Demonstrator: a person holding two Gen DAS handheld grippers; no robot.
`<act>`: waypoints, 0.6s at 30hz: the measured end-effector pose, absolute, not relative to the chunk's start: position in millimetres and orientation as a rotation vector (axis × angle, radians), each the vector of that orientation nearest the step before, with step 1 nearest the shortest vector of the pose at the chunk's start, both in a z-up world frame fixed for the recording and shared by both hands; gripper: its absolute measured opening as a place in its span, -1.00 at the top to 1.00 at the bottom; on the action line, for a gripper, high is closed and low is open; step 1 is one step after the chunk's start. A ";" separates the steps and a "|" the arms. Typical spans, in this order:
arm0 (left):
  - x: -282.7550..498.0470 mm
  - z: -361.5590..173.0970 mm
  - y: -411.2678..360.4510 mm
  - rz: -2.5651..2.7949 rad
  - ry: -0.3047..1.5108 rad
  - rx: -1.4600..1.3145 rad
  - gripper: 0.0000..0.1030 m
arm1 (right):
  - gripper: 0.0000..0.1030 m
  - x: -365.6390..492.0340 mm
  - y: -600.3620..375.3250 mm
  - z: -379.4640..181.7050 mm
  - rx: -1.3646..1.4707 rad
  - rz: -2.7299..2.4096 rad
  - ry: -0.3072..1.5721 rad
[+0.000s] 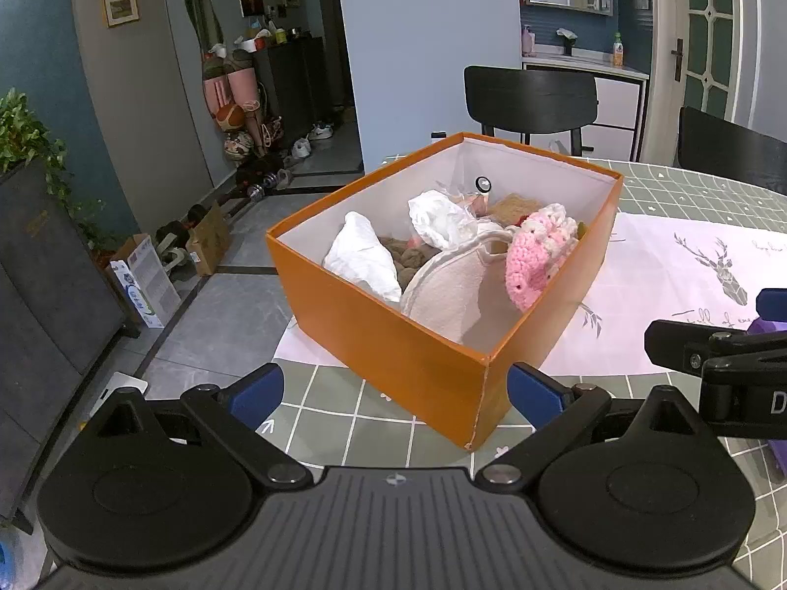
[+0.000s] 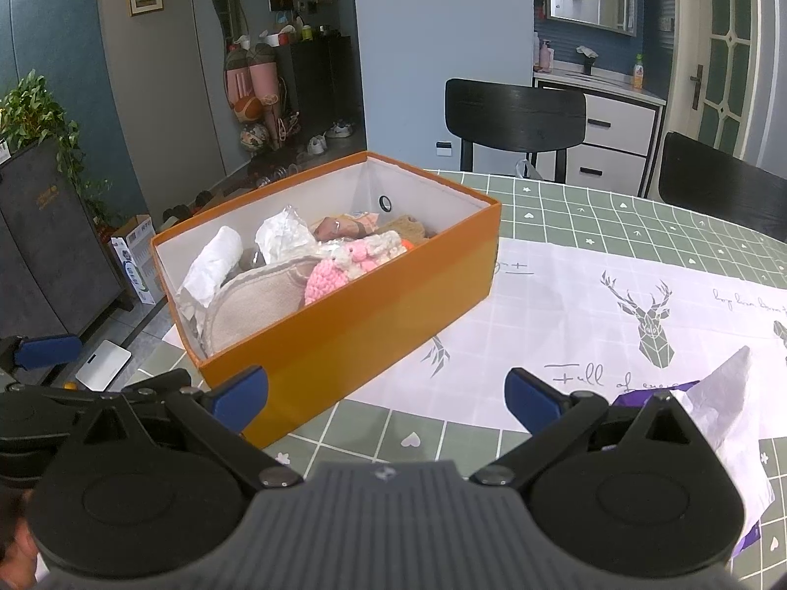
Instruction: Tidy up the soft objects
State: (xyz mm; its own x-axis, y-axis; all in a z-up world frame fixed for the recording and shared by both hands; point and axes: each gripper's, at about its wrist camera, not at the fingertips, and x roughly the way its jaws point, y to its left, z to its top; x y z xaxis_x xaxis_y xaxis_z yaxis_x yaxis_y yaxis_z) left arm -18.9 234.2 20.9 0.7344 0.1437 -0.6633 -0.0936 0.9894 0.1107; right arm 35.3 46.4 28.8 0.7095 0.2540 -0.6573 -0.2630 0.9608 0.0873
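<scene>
An orange box [image 1: 393, 344] [image 2: 344, 334] stands on the table and holds soft things: a pink and white crocheted toy [image 1: 536, 255] [image 2: 334, 270], a beige fabric pouch [image 1: 447, 290] [image 2: 260, 305], white crumpled cloths [image 1: 364, 255] [image 2: 216, 255] and brown plush pieces [image 1: 408, 255]. My left gripper [image 1: 396, 396] is open and empty just in front of the box's near corner. My right gripper [image 2: 386, 398] is open and empty in front of the box's long side. The right gripper also shows at the right edge of the left wrist view [image 1: 718, 359].
A white cloth with deer prints [image 2: 615, 305] lies over the green checked tablecloth [image 2: 590, 206]. A purple and white wrapper [image 2: 723, 393] lies at my right. Black chairs [image 2: 516, 113] stand behind the table. The table edge and floor are on the left.
</scene>
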 end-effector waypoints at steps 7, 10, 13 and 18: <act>-19.0 20.8 233.9 0.130 0.733 0.072 -1.00 | -0.95 34.7 47.1 28.9 -0.015 0.285 0.726; -20.3 20.7 235.2 0.130 0.731 0.074 -1.00 | -0.95 33.8 47.7 28.9 -0.014 0.284 0.726; -21.0 21.1 235.9 0.130 0.731 0.075 -1.00 | -0.95 33.5 48.2 29.0 -0.015 0.282 0.727; -21.4 21.3 236.4 0.131 0.729 0.076 -1.00 | -0.95 30.5 48.4 30.6 -0.017 0.280 0.724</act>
